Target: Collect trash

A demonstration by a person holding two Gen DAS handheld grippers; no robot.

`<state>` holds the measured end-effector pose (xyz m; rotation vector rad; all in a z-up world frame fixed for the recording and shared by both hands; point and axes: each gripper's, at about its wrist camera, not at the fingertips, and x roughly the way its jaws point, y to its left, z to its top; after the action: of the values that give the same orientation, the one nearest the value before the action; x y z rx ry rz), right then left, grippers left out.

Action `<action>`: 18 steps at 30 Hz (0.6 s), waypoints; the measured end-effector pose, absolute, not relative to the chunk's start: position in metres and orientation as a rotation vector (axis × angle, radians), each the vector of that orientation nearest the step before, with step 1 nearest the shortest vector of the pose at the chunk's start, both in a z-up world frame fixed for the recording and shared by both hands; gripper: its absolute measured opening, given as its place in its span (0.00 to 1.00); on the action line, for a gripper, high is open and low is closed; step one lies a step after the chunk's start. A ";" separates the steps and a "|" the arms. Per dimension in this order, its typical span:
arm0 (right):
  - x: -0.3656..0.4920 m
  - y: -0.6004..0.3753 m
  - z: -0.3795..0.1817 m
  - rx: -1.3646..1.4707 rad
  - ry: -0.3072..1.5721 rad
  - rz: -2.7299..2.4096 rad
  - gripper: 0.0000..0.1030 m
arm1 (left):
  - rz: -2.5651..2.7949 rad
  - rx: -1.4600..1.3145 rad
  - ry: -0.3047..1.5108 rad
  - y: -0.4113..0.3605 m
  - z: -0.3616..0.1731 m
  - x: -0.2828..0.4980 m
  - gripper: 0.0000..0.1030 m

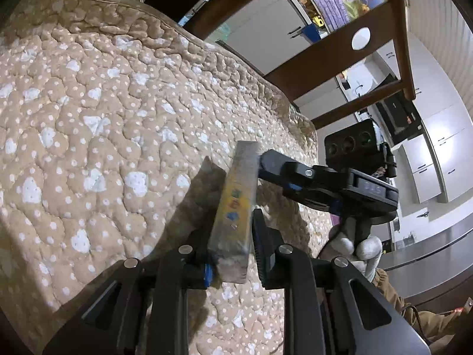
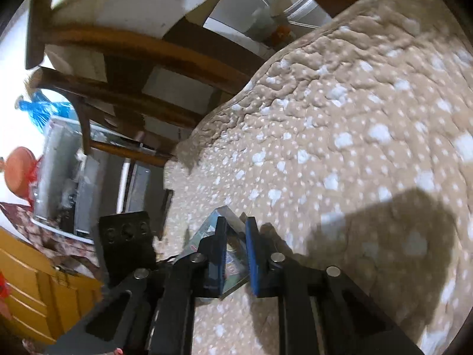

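A small silver carton (image 1: pixel 236 201) with coloured print stands tilted above a beige quilted chair cushion (image 1: pixel 103 118). My left gripper (image 1: pixel 233 251) is shut on its lower end, with a pad on each side. My right gripper (image 1: pixel 266 162) comes in from the right and pinches the carton's upper end. A gloved hand (image 1: pixel 354 245) holds its handle. In the right wrist view the carton (image 2: pixel 212 224) sits between the blue pads of my right gripper (image 2: pixel 235 254), which is shut on it. The left gripper's black body (image 2: pixel 127 236) shows just left of it.
The cushion (image 2: pixel 354 148) lies on a dark wooden chair whose back rails (image 1: pixel 325 59) rise behind it. Grey kitchen cabinets (image 1: pixel 437 148) stand beyond. In the right wrist view, an orange pot (image 2: pixel 20 168), a blue bag (image 2: pixel 41 109) and a yellow cabinet (image 2: pixel 29 281) sit at the left.
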<state>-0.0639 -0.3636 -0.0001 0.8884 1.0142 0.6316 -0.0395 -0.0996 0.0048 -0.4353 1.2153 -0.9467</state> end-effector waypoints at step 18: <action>-0.142 -0.387 0.026 0.961 0.951 0.601 0.85 | -1.022 -0.352 1.125 -0.138 0.059 -0.110 0.15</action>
<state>-0.1420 -0.3870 0.0257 0.9611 0.9512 0.6012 -0.1098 -0.1379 0.0587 -0.3521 1.1253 -1.0223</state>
